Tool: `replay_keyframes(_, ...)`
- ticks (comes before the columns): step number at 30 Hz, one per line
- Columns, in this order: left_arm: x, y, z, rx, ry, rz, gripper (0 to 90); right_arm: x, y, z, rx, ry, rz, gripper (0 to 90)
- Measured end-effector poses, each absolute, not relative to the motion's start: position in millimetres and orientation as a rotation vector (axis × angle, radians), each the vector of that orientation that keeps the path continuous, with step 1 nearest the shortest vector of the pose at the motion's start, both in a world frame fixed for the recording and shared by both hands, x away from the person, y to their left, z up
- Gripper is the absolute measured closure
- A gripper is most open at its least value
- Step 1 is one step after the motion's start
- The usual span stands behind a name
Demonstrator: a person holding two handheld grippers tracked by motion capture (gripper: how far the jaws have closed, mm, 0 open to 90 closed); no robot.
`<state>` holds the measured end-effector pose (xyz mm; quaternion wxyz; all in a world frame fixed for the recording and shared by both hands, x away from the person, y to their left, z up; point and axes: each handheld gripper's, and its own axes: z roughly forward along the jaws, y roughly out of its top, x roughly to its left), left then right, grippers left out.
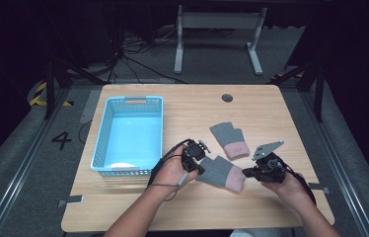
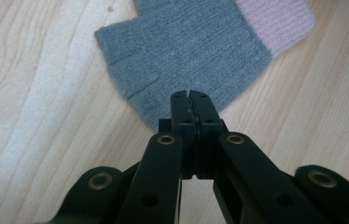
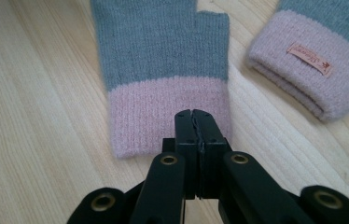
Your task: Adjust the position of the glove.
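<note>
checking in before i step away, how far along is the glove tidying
Nothing looks put away yet: the blue basket holds no glove. In hand: both grippers have their jaws closed on the near glove, the left gripper at its grey end, the right gripper at its pink cuff. The far glove lies untouched on the table. Probably both gloves remain to move.

Dim room, lit mostly over a pale wooden table (image 1: 271, 106) with rounded corners and a small dark round grommet (image 1: 227, 98) near its far edge. Grey floor (image 1: 19, 148) all around — a painted number 4 (image 1: 61, 140) and yellow-black hazard tape (image 1: 38, 94) at left. Beyond, a white metal table frame (image 1: 219, 29) and tangled black cables (image 1: 133, 49) in shadow.
</note>
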<state>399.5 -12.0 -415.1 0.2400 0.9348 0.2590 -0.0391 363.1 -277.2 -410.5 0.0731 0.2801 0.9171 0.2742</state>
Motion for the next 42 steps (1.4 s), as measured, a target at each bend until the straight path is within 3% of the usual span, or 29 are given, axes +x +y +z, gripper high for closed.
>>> replay_keyframes(20, 400.0, -21.4, -433.4, 2.629, 0.737, -0.156, 90.0, 364.0, -285.1, -406.6, 0.883, 2.762, 0.920, 89.5)
replay_keyframes(42, 369.5, -43.0, -428.6, 2.796, 0.591, -0.279, 89.8, 367.9, -286.5, -404.3, 0.881, 2.755, 0.928, 89.5)
